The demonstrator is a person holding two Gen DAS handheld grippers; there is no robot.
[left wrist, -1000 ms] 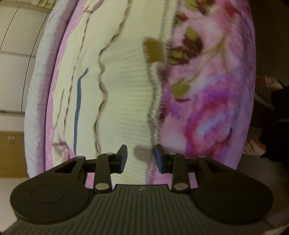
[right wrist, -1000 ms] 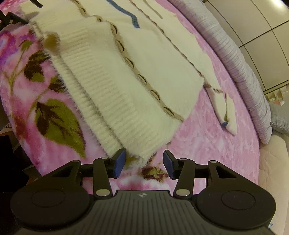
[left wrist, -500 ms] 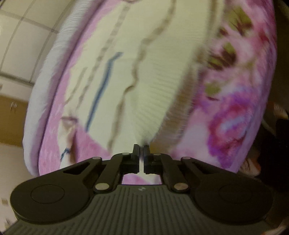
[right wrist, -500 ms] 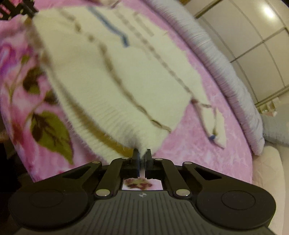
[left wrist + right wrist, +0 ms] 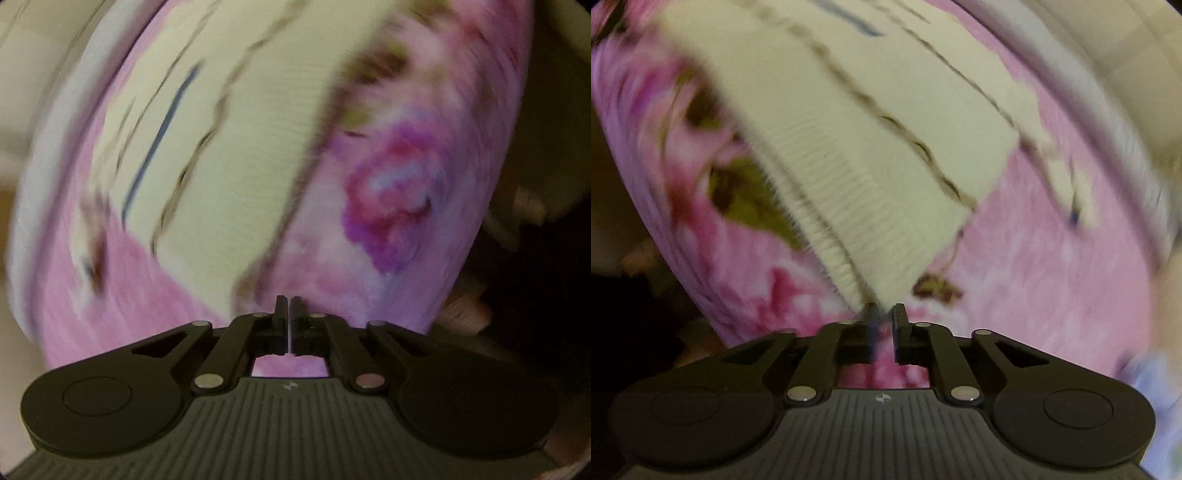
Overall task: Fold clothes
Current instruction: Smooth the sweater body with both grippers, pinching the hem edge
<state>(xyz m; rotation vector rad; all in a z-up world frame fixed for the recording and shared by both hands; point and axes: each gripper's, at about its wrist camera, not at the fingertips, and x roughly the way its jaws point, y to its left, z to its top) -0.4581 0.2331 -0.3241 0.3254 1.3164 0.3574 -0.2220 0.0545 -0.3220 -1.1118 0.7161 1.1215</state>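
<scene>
A cream knitted sweater (image 5: 258, 147) with brown wavy lines and a blue stripe lies on a pink flowered blanket (image 5: 388, 203). My left gripper (image 5: 287, 306) is shut on the corner of the sweater's ribbed hem, which hangs lifted over its own shadow. In the right wrist view the other hem corner of the sweater (image 5: 868, 166) reaches down to my right gripper (image 5: 885, 314). Its jaws are opening: a narrow gap shows between the pads, and the knit's tip rests at the left finger. Both views are blurred by motion.
The blanket (image 5: 1034, 277) covers a bed with a pale grey ribbed border (image 5: 1126, 147) along its far side. A sleeve (image 5: 1078, 192) of the sweater lies spread toward that border. Dark floor (image 5: 535, 295) drops away beyond the bed's near edge.
Both grippers closed on the hem corners and rose a little, lifting the hem. The left gripper rolled. The right gripper's jaws have since parted slightly.
</scene>
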